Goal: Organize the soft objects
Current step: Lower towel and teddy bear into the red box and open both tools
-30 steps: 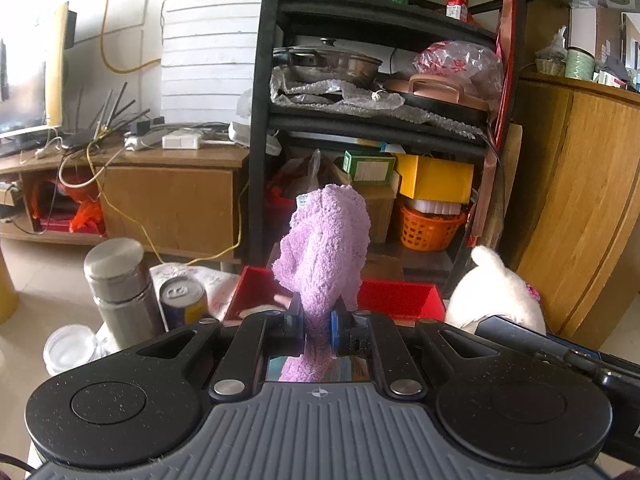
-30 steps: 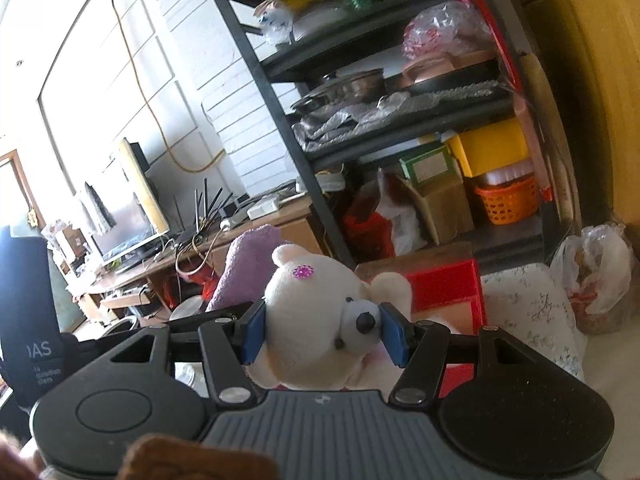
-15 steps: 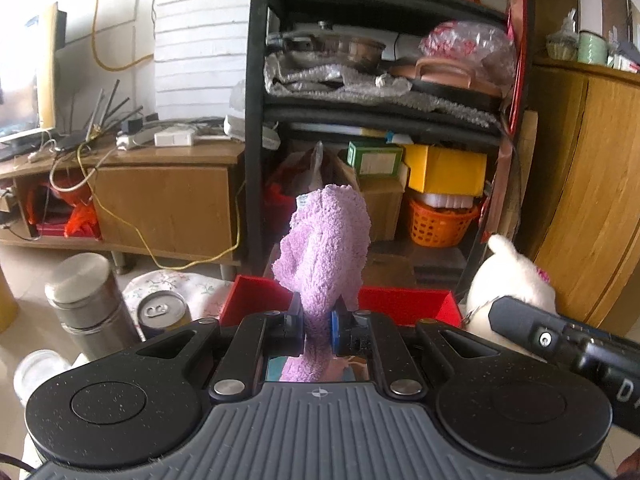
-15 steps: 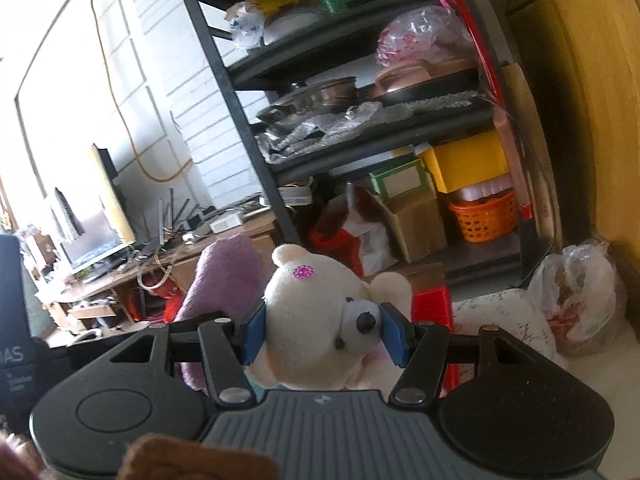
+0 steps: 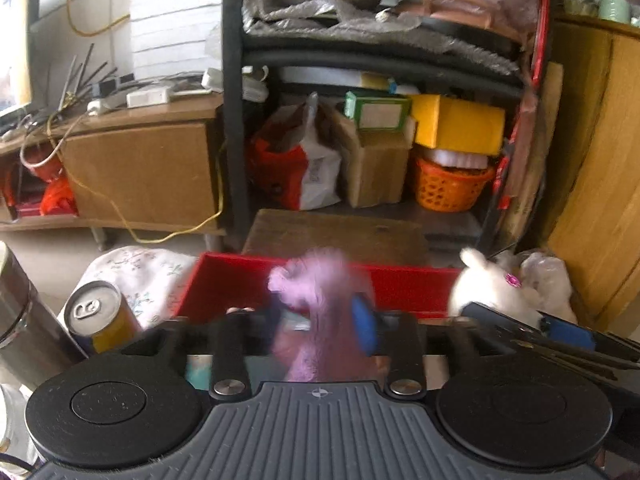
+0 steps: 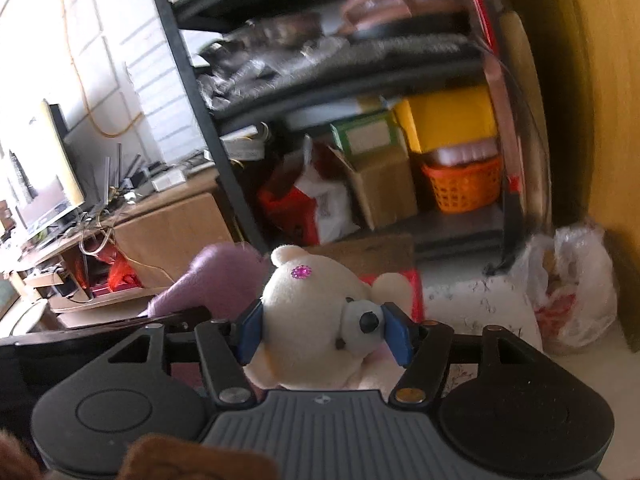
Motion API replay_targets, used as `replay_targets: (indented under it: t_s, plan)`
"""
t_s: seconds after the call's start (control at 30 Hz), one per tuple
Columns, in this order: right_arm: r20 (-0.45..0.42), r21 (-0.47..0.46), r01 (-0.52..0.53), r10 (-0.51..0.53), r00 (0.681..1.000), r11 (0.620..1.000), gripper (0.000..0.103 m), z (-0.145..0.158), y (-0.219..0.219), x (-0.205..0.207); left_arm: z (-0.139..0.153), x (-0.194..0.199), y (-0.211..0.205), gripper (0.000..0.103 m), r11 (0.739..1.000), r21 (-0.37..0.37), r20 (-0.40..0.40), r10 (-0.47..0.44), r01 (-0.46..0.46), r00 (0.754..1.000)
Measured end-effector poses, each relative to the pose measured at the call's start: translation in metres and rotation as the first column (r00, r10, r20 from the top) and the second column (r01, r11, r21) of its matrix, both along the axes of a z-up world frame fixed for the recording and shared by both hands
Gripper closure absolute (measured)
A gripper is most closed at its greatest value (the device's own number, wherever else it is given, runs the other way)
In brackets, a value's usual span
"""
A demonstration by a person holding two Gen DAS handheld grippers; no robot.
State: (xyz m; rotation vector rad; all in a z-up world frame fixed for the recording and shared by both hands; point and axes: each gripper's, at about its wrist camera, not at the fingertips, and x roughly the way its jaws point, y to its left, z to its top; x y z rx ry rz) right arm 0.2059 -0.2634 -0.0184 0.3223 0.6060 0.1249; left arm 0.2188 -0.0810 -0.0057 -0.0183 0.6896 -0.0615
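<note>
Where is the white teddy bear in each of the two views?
Left wrist: the bear is at the right edge, beside the red box.
Right wrist: the bear is at centre, between the right gripper's pads.
Shared landmark: the orange basket.

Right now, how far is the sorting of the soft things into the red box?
Nearly done for these two. The left gripper has just been opening, and the purple cloth sits loose between its pads over the red box. The right gripper has also been opening around the white teddy bear. Left: both landing inside.
</note>
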Motion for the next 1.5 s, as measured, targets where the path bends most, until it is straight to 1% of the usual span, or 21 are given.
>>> replay_targets:
  t_s: [0.03,0.07,0.2,0.3,0.37,0.4,0.5,0.53,0.6,0.67,0.9,1.13,1.43,1.5]
  plan:
    - [-0.014,0.003,0.003,-0.003,1.0,1.0,0.06,-0.004,-0.002,0.003,-0.001,0.001,0.003,0.043,1.0,-0.007,-0.008,0.005,-0.005,1.0]
    - [-0.027,0.013,0.009,-0.009,1.0,1.0,0.058,-0.008,-0.005,0.005,-0.001,0.001,0.006,0.045,1.0,-0.015,-0.011,0.011,-0.011,1.0]
    - [-0.04,0.052,0.02,-0.018,0.999,0.998,0.056,-0.011,-0.013,0.006,0.007,-0.007,0.008,0.042,1.0,0.003,0.005,0.009,-0.009,1.0]
    - [-0.027,0.04,0.013,-0.012,1.0,0.999,0.05,-0.008,-0.009,0.004,0.013,-0.017,0.01,0.04,1.0,0.007,0.01,0.002,-0.002,1.0]
    - [-0.024,0.03,0.018,-0.018,1.0,0.999,0.05,-0.008,-0.007,0.006,0.016,-0.025,0.012,0.04,1.0,0.023,0.02,-0.01,0.01,1.0]
    - [-0.007,0.02,0.032,-0.032,0.999,0.999,0.05,-0.007,-0.005,0.005,0.017,-0.03,0.013,0.04,0.999,0.033,0.026,-0.014,0.013,1.0]
    - [0.028,-0.065,0.019,-0.017,0.999,0.998,0.05,0.001,0.008,0.005,0.022,-0.04,0.018,0.039,0.999,0.051,0.046,-0.018,0.015,0.999]
    - [0.038,-0.067,0.022,-0.019,0.999,0.998,0.049,0.003,0.011,0.004,0.024,-0.043,0.019,0.039,0.998,0.062,0.059,-0.017,0.013,0.998]
    - [0.033,-0.029,0.006,-0.005,0.999,1.0,0.049,0.006,0.014,0.002,0.028,-0.049,0.021,0.038,0.996,0.087,0.082,-0.015,0.008,0.996]
    - [0.035,-0.013,0.0,0.001,0.999,1.0,0.049,0.01,0.017,-0.004,0.033,-0.054,0.025,0.038,0.995,0.1,0.1,-0.012,0.002,0.995]
    - [0.058,-0.055,-0.061,0.064,0.996,0.997,0.049,0.028,0.033,-0.037,0.042,-0.08,0.04,0.036,0.997,0.08,0.122,0.003,-0.013,0.993]
    - [0.08,-0.04,-0.07,0.073,0.994,0.997,0.048,0.035,0.037,-0.066,0.046,-0.096,0.048,0.036,0.996,0.083,0.138,0.009,-0.02,0.99]
    - [0.098,-0.013,-0.05,0.051,0.994,0.999,0.047,0.039,0.032,-0.081,0.048,-0.11,0.05,0.035,0.997,0.081,0.155,0.007,-0.019,0.988]
    - [0.095,-0.009,-0.053,0.054,0.994,0.999,0.047,0.039,0.032,-0.082,0.048,-0.113,0.049,0.035,0.996,0.091,0.156,-0.004,-0.011,0.988]
